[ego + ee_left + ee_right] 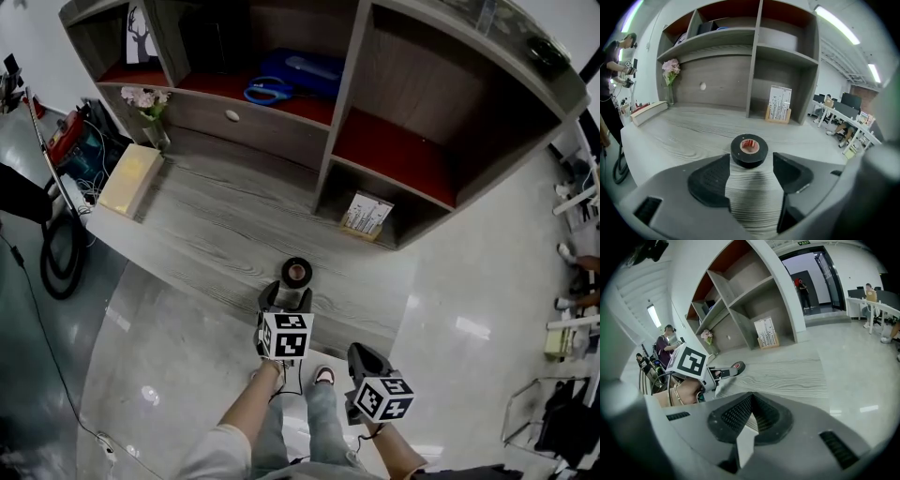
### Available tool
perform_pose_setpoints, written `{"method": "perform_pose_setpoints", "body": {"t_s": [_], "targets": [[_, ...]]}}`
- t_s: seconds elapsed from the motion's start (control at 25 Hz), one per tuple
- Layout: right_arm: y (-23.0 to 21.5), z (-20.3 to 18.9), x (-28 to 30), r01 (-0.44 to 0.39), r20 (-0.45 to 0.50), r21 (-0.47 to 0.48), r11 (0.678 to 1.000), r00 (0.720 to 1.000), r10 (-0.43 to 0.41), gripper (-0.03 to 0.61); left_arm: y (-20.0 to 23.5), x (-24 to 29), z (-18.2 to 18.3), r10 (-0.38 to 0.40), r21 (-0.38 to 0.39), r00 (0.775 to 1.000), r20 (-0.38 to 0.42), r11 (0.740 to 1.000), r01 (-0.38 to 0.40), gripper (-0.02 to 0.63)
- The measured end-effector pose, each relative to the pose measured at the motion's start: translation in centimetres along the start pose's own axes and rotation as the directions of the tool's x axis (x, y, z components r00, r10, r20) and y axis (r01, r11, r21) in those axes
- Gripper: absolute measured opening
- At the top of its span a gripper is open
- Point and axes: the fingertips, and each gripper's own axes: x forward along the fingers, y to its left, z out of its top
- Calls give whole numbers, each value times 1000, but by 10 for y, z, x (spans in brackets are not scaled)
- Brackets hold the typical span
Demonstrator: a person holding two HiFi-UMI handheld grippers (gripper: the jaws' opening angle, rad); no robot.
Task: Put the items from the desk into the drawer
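Note:
A black tape roll (296, 272) with a red core lies flat near the front edge of the grey wood desk (216, 225). My left gripper (288, 289) is open right behind it; in the left gripper view the tape roll (749, 149) sits at the jaw tips, the left gripper (751, 162) not closed on it. My right gripper (360, 355) hangs off the desk's front, lower right, and the right gripper (751, 400) is shut with nothing in it. The drawer (246, 120) with a round knob is closed under the shelf.
A flower vase (148, 111) and a pale flat box (131, 178) stand at the desk's left end. A card stand (366, 216) sits in a low cubby. Blue scissors (269, 91) lie on the red shelf. People and desks are off to the right.

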Motion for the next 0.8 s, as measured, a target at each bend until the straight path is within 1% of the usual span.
{"method": "perform_pose_setpoints", "body": {"t_s": [0.24,0.6,0.8], "targets": [[-1,6,10,-11,-8,9,1000,1000,12,-2,3,16,2,10,-2,999,-39,1000,-10,276],[3,10,23,-29,-20,23,999,999,29,-2,2,27,10,-10,-13,999,-41,1000,10,276],[3,11,29,-36,-19,33,999,999,37,-2,2,33,10,-4,23,999,-46,1000,5,283]]}}
